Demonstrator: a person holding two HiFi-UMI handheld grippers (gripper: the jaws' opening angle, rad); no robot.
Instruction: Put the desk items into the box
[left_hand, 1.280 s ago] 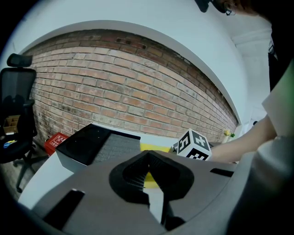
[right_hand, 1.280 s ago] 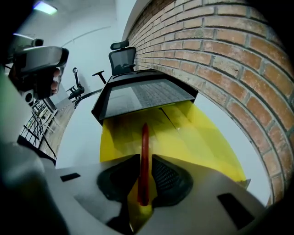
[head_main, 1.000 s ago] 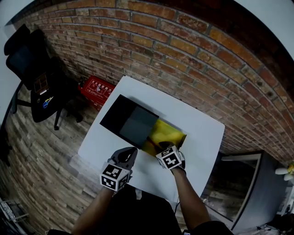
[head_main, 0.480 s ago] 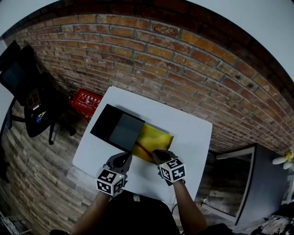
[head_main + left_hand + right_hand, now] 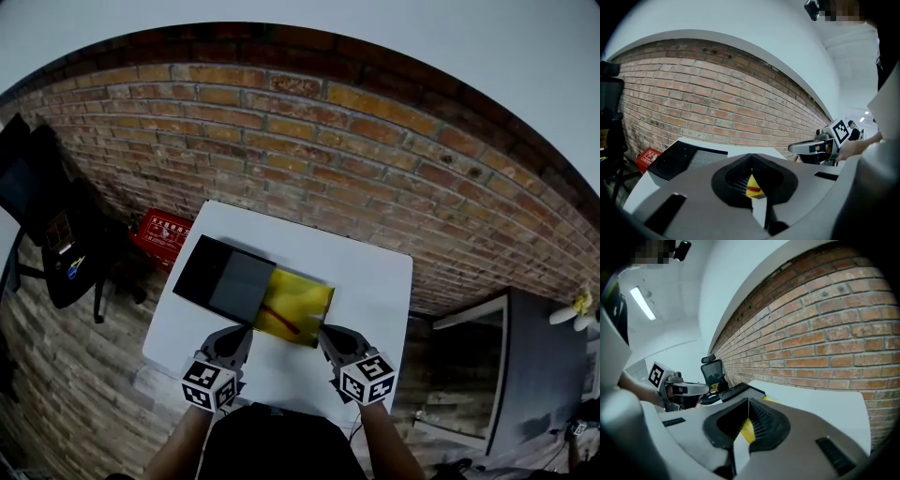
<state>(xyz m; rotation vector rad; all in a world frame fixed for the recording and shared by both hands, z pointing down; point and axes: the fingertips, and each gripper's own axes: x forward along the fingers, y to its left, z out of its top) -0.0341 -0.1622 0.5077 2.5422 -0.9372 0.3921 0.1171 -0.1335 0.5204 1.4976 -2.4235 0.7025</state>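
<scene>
A black box (image 5: 220, 277) with a grey inside lies on the left of the white table (image 5: 375, 281). A flat yellow item (image 5: 298, 302) with a red pen (image 5: 285, 322) on it sits against the box's right side. My left gripper (image 5: 234, 338) and right gripper (image 5: 329, 336) hover side by side at the table's near edge, short of both items. Both are shut with nothing held. The left gripper view shows the box (image 5: 677, 157), a sliver of yellow (image 5: 753, 187) and the right gripper (image 5: 806, 146). The right gripper view shows the left gripper (image 5: 691, 389) and the box (image 5: 740, 391).
A brick wall (image 5: 309, 150) runs behind the table. A red crate (image 5: 161, 234) and a black office chair (image 5: 47, 216) stand on the floor to the left. A grey cabinet (image 5: 525, 375) stands to the right.
Both grippers have drawn back toward the table's near edge. The right gripper has come off the yellow item's near edge. The head view has tilted up, showing more wall.
</scene>
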